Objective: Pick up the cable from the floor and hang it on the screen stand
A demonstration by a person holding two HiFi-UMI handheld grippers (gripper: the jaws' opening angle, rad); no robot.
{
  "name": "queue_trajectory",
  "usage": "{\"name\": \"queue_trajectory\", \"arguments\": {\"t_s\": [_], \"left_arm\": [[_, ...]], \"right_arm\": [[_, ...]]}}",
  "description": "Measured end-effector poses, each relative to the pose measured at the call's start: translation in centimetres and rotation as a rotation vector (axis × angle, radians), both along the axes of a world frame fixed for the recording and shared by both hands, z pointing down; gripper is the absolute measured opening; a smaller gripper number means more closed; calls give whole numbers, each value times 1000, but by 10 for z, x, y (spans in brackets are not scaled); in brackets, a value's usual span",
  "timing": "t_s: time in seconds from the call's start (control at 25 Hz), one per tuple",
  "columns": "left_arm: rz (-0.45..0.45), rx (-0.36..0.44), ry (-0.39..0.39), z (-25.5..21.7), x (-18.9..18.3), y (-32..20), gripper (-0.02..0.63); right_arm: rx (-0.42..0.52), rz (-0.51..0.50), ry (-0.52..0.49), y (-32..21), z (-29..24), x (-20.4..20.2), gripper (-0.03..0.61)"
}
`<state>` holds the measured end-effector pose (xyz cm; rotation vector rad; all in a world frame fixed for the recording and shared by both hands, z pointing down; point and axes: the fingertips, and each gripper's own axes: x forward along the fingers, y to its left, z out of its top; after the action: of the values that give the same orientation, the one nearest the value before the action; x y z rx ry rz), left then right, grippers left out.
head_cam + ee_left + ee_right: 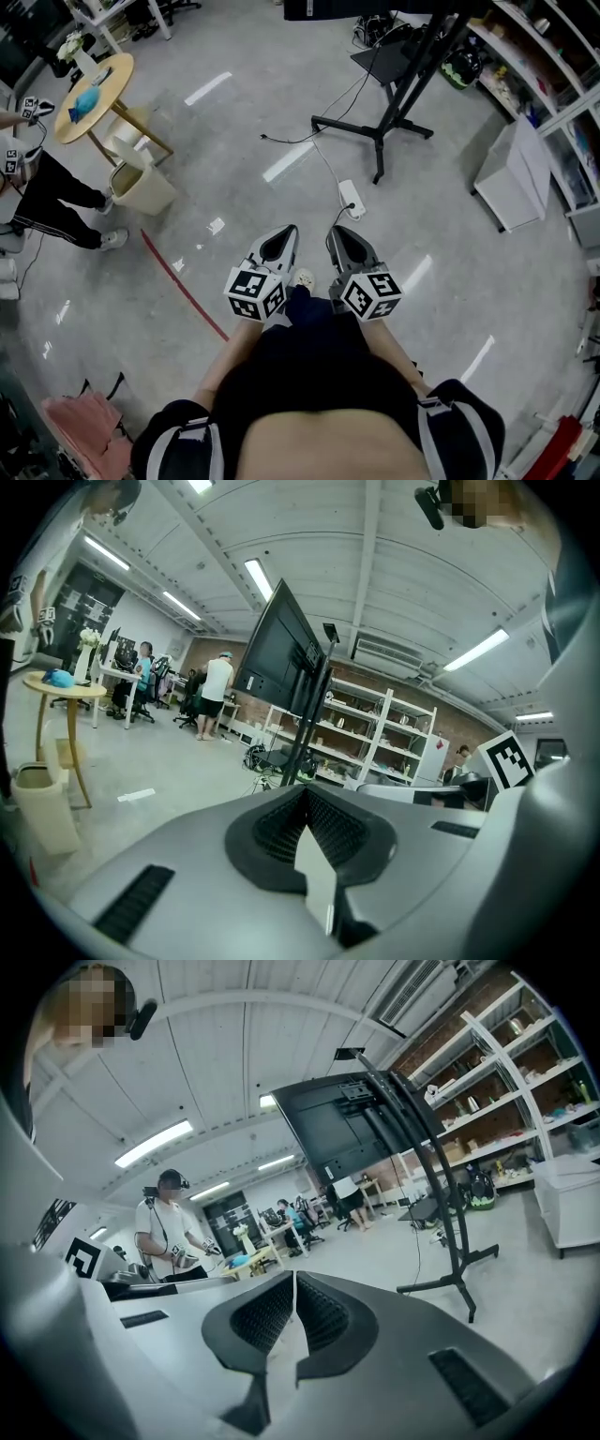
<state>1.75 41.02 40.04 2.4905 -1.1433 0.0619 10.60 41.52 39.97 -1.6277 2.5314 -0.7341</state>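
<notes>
On the grey floor ahead of me a thin black cable trails from a loose end toward the black screen stand. A white cable leads to a white power strip nearer me. I hold both grippers side by side at waist height, well short of the cables. My left gripper is shut with nothing in it, and so is my right gripper. The left gripper view looks over the closed pads at the screen stand. In the right gripper view the stand rises on the right.
A round wooden table and a beige bin stand at the left, next to a person. A red line crosses the floor. A white cabinet and shelving line the right side.
</notes>
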Motion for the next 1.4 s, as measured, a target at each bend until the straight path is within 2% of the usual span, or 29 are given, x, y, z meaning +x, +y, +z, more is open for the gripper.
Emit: {"name": "queue_trajectory", "arguments": {"t_s": [0.24, 0.44, 0.8, 1.2, 1.4], "left_arm": [[-6, 5, -2, -3, 6, -63, 6], [-4, 17, -8, 2, 15, -95, 6], [-16, 6, 0, 11, 25, -108, 6], [-43, -19, 1, 17, 11, -116, 6], [-26, -18, 12, 17, 13, -132, 6]], "right_arm": [[-2, -25, 15, -63, 1, 4, 26], [-17, -50, 32, -94, 13, 4, 26], [-56, -89, 24, -109, 25, 0, 26], [-77, -113, 16, -118, 28, -12, 26], [-84, -103, 9, -133, 30, -15, 26]]}}
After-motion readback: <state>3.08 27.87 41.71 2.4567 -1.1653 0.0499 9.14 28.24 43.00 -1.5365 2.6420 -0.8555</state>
